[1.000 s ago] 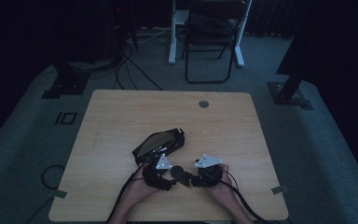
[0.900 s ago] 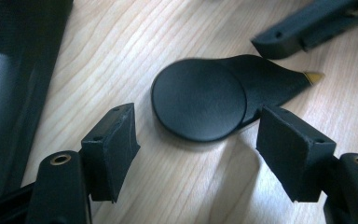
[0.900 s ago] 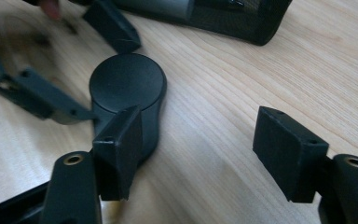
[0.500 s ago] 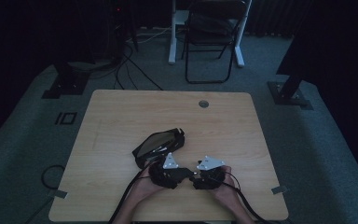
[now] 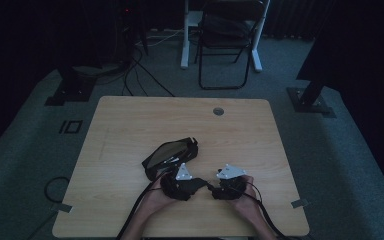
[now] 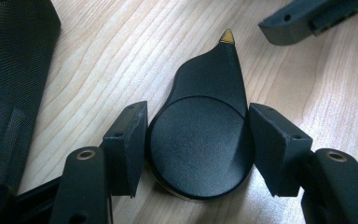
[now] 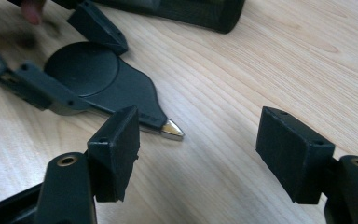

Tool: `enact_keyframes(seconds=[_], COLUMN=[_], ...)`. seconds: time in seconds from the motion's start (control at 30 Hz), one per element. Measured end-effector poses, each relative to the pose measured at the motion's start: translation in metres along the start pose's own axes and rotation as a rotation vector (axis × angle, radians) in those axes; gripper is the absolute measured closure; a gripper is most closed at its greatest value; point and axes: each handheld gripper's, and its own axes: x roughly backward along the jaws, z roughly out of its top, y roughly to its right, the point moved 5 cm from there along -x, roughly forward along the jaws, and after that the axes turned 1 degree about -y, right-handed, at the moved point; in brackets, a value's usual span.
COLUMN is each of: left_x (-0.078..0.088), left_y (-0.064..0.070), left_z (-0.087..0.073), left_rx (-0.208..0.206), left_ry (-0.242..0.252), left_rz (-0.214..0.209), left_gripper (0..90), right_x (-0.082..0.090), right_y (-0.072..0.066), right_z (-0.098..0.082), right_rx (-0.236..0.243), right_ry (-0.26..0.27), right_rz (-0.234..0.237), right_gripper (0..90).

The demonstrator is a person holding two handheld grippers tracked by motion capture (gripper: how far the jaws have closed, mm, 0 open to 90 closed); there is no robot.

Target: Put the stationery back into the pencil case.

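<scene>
Both hands had edged slightly forward on the wooden surface since a second earlier, staying close together near its front edge. From above, the left gripper and right gripper sat side by side, just in front of a black mesh pouch. The left gripper's jaws were clamped on the round body of a black teardrop-shaped retractable tape measure lying flat on the surface, its metal tip pointing towards the right gripper. The right gripper's jaws stood wide apart, holding nothing. Judging by this, the next move called for closing them on that tip to pull the tape out
</scene>
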Motion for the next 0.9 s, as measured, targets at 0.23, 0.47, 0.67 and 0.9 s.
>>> enact_keyframes(seconds=[0.23,0.47,0.67,0.9], left_x=[0.0,0.001,0.001,0.003], left_y=[-0.001,0.0,-0.001,-0.003], left_z=[-0.001,-0.001,-0.001,-0.002], left_rx=[-0.006,-0.007,-0.002,0.011], left_ry=[0.005,0.011,0.01,0.02], left_rz=[0.013,0.018,0.02,0.021], left_gripper=[40.9,41.6,41.7,41.8], right_x=[0.0,0.003,0.006,0.005], right_y=[0.01,0.028,0.035,0.036], right_z=[-0.001,-0.003,-0.003,-0.003], right_rx=[-0.027,-0.07,-0.086,-0.084], right_ry=[0.001,0.011,0.018,0.018], right_rz=[-0.019,-0.045,-0.058,-0.062], right_gripper=[30.2,30.2,30.2,30.2])
